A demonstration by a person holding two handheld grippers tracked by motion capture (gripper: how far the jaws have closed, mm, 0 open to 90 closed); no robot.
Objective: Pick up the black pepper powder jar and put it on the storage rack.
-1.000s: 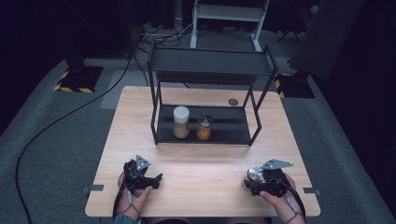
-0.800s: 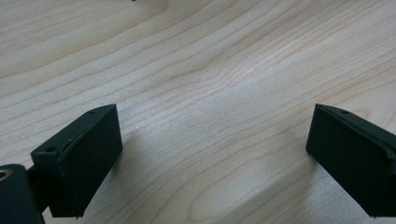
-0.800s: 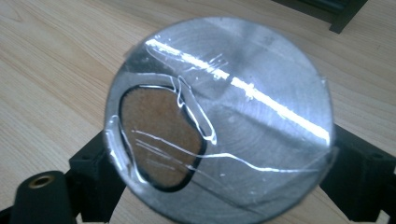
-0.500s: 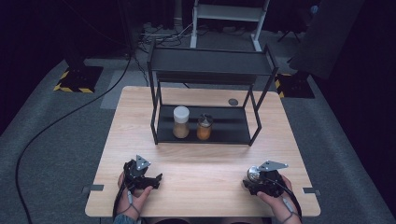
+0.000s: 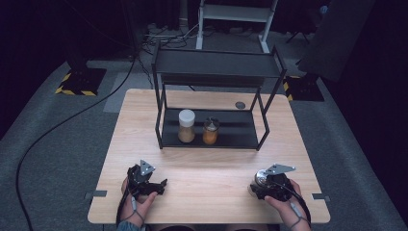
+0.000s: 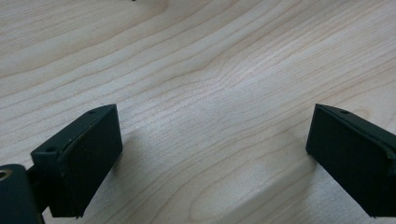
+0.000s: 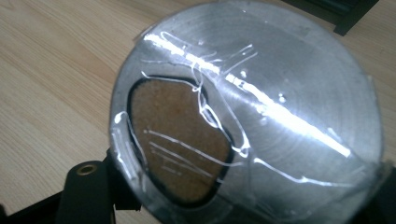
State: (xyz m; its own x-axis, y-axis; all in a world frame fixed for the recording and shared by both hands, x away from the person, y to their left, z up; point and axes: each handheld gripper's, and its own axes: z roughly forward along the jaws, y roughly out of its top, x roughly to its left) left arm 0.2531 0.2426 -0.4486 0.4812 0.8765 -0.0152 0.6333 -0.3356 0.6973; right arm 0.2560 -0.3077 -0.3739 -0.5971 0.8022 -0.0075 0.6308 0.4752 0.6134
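My right gripper (image 5: 257, 187) rests at the table's front right, shut on a jar with a torn silver foil seal (image 7: 280, 107). Brown contents show through the tear (image 7: 177, 140). The jar's silver top (image 5: 260, 178) also shows from above, just left of the hand. At the front left, my left gripper (image 5: 159, 185) lies low over the wood. Its jaws stand wide apart with bare table between them (image 6: 215, 158). On the lower level of a black wire rack (image 5: 216, 67) stand a white-lidded jar (image 5: 186, 126) and a smaller jar of orange contents (image 5: 210, 132).
The light wooden table (image 5: 207, 163) has free room between the rack and both hands. A small dark round disc (image 5: 240, 105) lies on the table behind the rack. Cables and dark stands cover the floor beyond the far edge.
My right hand with the jar has shifted slightly to the left. The left gripper has stayed where it was.
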